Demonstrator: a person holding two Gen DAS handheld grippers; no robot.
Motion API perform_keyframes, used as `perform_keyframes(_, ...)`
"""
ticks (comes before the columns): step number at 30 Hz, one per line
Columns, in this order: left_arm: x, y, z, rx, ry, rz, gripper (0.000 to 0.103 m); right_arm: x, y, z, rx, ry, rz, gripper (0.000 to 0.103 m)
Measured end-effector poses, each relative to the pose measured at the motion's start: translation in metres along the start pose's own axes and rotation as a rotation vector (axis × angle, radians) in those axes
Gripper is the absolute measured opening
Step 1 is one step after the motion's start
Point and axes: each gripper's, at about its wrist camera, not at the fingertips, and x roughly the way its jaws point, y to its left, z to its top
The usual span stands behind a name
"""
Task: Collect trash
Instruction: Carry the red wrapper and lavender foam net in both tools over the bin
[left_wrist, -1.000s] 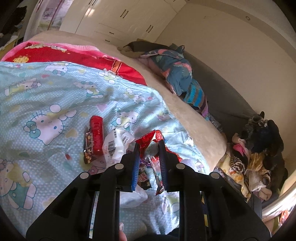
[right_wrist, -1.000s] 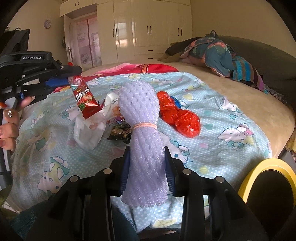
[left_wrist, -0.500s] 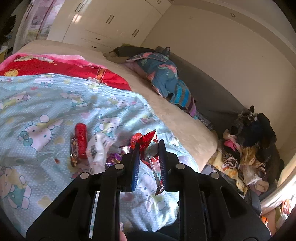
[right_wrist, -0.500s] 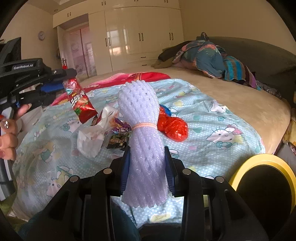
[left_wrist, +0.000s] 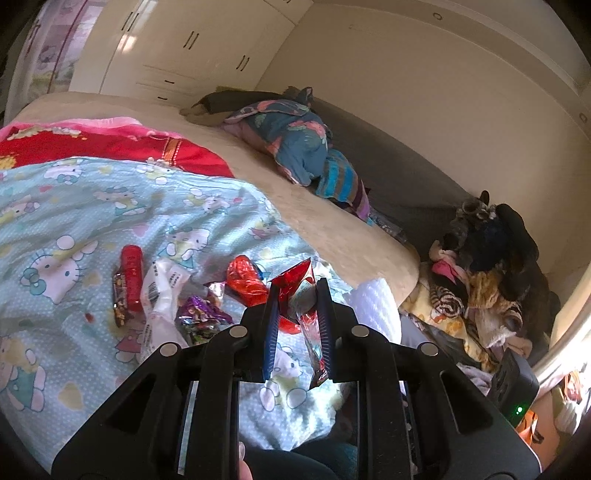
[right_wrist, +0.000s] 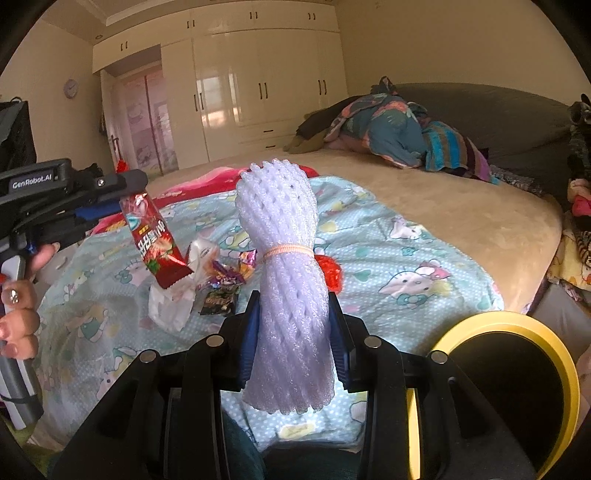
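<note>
My left gripper (left_wrist: 297, 291) is shut on a red snack wrapper (left_wrist: 295, 286), held above the bed; the wrapper also shows in the right wrist view (right_wrist: 155, 240) hanging from that gripper (right_wrist: 133, 184). My right gripper (right_wrist: 293, 306) is shut on a bundle of white foam fruit netting (right_wrist: 288, 258) tied with a rubber band. On the blue cartoon blanket (left_wrist: 74, 206) lie more trash: a red tube (left_wrist: 132, 271), a white plastic bag (left_wrist: 159, 295), a purple foil wrapper (left_wrist: 201, 321) and a crumpled red wrapper (left_wrist: 245, 278).
A yellow-rimmed black bin (right_wrist: 513, 380) stands at the lower right in the right wrist view, beside the bed. Folded clothes (right_wrist: 399, 133) lie at the far side of the bed. A pile of clothes (left_wrist: 487, 266) sits off the bed's end. White wardrobes (right_wrist: 258, 88) line the far wall.
Both grippers have lifted up and back from the bed with their items; the bed trash looks farther away and the yellow bin shows larger in the right wrist view.
</note>
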Motion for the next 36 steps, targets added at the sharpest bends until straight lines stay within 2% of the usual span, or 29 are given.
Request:
perform_keyframes(16, 0.006, -0.028, -0.013, 0.055, 0.03, -0.055, 0.014, -0.02, -0.044, -0.004, 0.096, -0.011, -0.118, 0.033)
perform_keyframes(36, 0.045, -0.089, -0.053, 0.184, 0.148, -0.138, 0.014, -0.051, -0.132, -0.036, 0.258, -0.001, -0.341, 0.033)
